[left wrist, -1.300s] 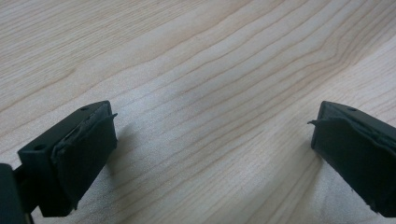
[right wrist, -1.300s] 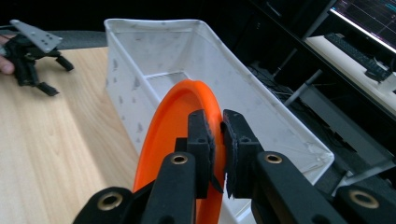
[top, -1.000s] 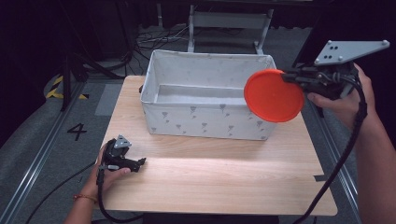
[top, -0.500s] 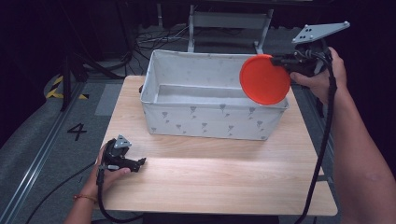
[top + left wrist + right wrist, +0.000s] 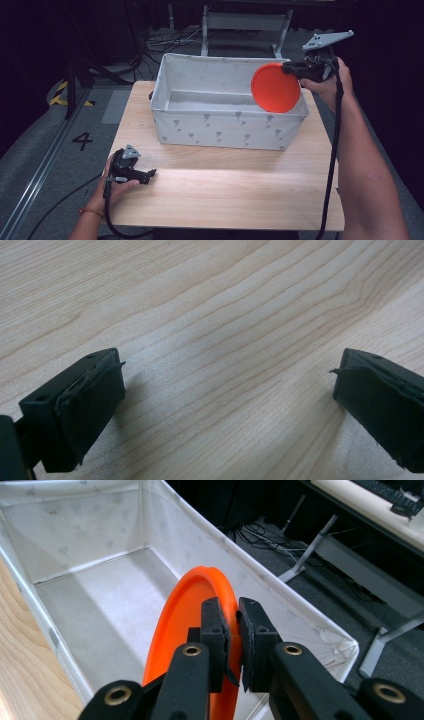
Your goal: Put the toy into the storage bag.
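High view: wooden table (image 5: 240, 195), bare along the whole near half. White fabric bin (image 5: 220, 132) sits across the far half, long side parallel to the near edge, its right end close to the table's right edge, its left end leaving a strip of wood free. Bin floor looks bare, walls upright, top fully open. Orange disc (image 5: 275, 87) hangs on edge above the bin's right end, flat face toward the camera, lower rim at or just below the front wall's top edge; whether it touches the fabric cannot be told. Right gripper (image 5: 289, 69) reaches in from beyond the table's right edge and holds the disc at its upper right rim. Right gripper view confirms it: both jaws clamped on the disc (image 5: 192, 630) rim, bin interior (image 5: 95, 610) open below. Held by the rim and on edge, the disc probably clears the walls for a drop into the bin; a judgement. Room to lower is ample toward the bin's middle, tighter near the right end wall. Left gripper (image 5: 150, 174) rests low on the table near the near left corner, clear of the bin. Left gripper view: jaws spread wide over bare wood (image 5: 225, 340), nothing between them, apparently parked.
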{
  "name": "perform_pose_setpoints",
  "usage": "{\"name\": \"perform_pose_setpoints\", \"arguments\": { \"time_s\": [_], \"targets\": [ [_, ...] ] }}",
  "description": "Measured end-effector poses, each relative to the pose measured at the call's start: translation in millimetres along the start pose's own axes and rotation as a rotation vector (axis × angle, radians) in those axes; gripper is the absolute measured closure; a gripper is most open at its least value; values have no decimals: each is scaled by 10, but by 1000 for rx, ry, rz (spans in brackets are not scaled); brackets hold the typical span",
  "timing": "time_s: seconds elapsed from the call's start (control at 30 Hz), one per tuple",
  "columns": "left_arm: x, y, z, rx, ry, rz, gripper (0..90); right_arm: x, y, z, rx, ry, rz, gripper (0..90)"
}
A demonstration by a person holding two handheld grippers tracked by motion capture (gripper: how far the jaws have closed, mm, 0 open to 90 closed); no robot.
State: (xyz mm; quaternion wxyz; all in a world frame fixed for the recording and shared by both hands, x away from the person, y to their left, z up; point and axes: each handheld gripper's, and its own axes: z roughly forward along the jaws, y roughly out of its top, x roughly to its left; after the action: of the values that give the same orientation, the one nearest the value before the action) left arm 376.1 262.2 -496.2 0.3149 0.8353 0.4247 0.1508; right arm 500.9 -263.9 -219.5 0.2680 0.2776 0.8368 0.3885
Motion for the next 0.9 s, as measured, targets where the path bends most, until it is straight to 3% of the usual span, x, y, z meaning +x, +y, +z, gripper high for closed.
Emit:
{"name": "perform_pose_setpoints", "arguments": {
  "time_s": [0.63, 0.87, 0.9],
  "targets": [
    [0, 1, -1, 1, 1, 1, 5, 129, -377, 506, 165, 96, -81, 821],
    [0, 1, -1, 0, 1, 2, 5, 176, -430, 591, 233, 136, -149, 820],
    [0, 1, -1, 0, 1, 1, 5, 201, -427, 612, 269, 149, -190, 820]
  ]
}}
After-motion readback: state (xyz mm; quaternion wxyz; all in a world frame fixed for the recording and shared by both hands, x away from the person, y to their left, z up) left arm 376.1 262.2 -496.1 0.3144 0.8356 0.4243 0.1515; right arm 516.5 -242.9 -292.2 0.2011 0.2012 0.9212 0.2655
